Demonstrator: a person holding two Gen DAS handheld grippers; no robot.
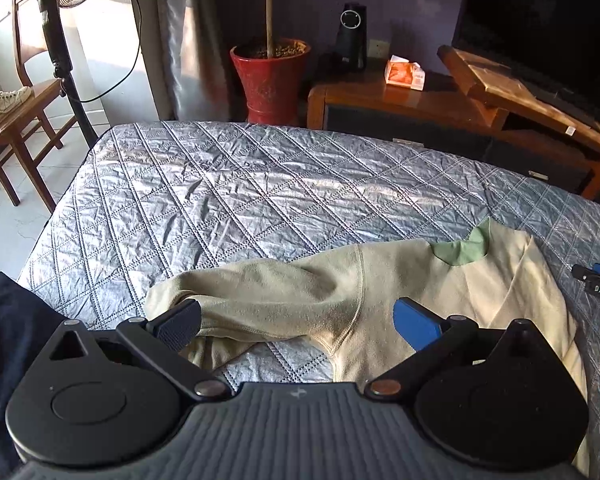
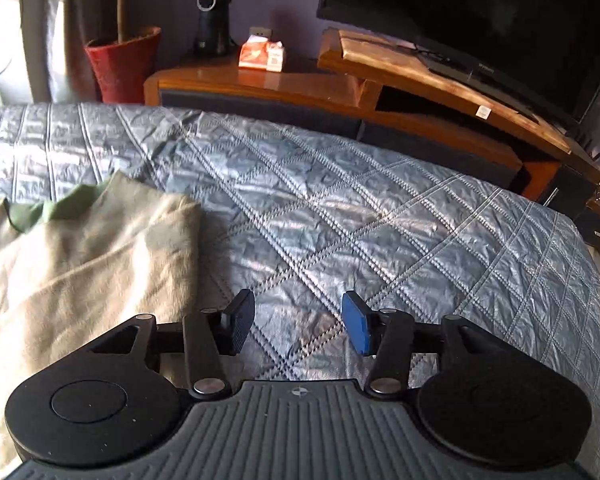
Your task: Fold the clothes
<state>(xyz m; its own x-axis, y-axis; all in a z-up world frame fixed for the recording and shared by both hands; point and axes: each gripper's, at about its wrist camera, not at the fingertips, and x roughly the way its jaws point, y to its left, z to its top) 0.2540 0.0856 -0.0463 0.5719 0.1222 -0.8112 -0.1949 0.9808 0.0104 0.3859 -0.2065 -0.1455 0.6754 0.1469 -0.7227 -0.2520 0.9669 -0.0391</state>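
Note:
A cream fleece top (image 1: 400, 280) with a green collar (image 1: 462, 248) lies on the grey quilted bed (image 1: 220, 200). Its left sleeve (image 1: 260, 300) stretches out to the left. My left gripper (image 1: 300, 322) is open wide just above that sleeve, its dark left pad at the cuff end and its blue right pad over the chest. In the right wrist view the top (image 2: 80, 260) lies at the left with its right side folded over. My right gripper (image 2: 298, 322) is open and empty over bare quilt just right of the top.
Behind the bed stand a red plant pot (image 1: 270, 76), a wooden TV stand (image 1: 460, 108) with a TV (image 2: 480, 20), a black speaker (image 1: 352, 36) and a tissue pack (image 1: 404, 72). A wooden chair (image 1: 16, 112) and fan stand are at the left. Dark cloth (image 1: 8, 340) lies at the near left.

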